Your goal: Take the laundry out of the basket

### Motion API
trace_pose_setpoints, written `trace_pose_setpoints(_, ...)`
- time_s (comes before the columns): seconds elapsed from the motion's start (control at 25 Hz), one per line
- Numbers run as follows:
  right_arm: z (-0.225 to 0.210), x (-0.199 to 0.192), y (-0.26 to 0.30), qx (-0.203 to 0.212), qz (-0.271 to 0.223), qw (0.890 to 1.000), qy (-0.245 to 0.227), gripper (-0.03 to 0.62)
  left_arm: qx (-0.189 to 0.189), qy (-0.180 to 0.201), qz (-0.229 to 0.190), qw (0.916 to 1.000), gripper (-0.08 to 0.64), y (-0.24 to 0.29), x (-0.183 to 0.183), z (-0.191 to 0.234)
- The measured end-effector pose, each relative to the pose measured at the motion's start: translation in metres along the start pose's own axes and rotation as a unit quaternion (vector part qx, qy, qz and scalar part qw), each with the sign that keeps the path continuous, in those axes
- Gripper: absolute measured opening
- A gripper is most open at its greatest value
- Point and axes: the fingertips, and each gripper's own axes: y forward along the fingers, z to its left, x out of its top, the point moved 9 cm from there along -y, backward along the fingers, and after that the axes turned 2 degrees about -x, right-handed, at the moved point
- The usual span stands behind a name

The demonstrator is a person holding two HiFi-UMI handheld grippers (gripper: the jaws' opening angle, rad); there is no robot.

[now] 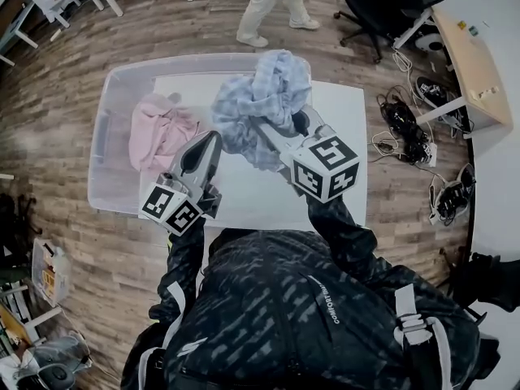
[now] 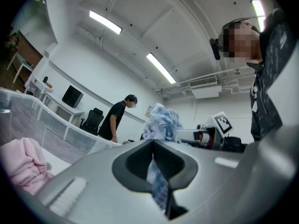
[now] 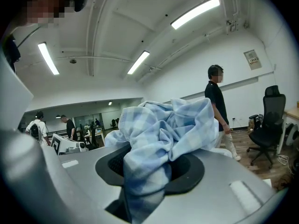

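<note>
A light blue checked cloth point(image 1: 264, 96) hangs bunched above the white table point(image 1: 252, 197), held by both grippers. My right gripper point(image 1: 258, 124) is shut on a thick fold of it, and the cloth point(image 3: 163, 134) spills out over the jaws in the right gripper view. My left gripper point(image 1: 215, 139) is shut on a thin hanging edge of the same cloth point(image 2: 158, 181), low between its jaws. A pink garment point(image 1: 158, 128) lies inside the clear plastic basket point(image 1: 104, 149) at the table's left. That pink garment point(image 2: 23, 164) also shows at the lower left of the left gripper view.
A person point(image 1: 268, 6) walks on the wood floor beyond the basket. A black office chair point(image 1: 390, 6), a desk point(image 1: 475, 63) and tangled cables point(image 1: 406, 128) are at the right. Boxes and clutter point(image 1: 45, 275) sit at the lower left.
</note>
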Motion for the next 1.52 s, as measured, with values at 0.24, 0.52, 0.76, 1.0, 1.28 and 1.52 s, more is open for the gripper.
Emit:
trace_pose_setpoints(0.24, -0.009, 0.007, -0.036, 0.002, -0.025, 1.0, 0.0, 0.169, -0.02, 0.02, -0.002, 0.9996, 0.005, 0.025, -0.001, -0.027)
trace_pose_setpoints(0.52, -0.036, 0.008, -0.09, -0.028, -0.054, 0.998, 0.016, 0.169, -0.064, 0.028, 0.004, 0.9976, 0.005, 0.065, -0.012, -0.062)
trace_pose_setpoints(0.76, -0.053, 0.012, -0.14, -0.061, -0.081, 0.995, 0.023, 0.17, -0.1, 0.024, 0.013, 0.9946, 0.005, 0.092, -0.025, -0.087)
trace_pose_setpoints(1.0, -0.077, 0.019, -0.192, -0.098, -0.105, 0.989, 0.026, 0.169, -0.12, 0.029, 0.018, 0.9922, 0.005, 0.118, -0.032, -0.116)
trace_pose_setpoints(1.28, -0.102, 0.011, -0.226, -0.137, -0.106, 0.985, 0.023, 0.17, -0.13, 0.032, 0.026, 0.9907, 0.005, 0.133, -0.04, -0.13)
trace_pose_setpoints(1.52, -0.127, -0.037, -0.215, -0.163, -0.064, 0.983, 0.05, 0.17, -0.123, 0.031, 0.038, 0.9911, 0.005, 0.133, -0.046, -0.126)
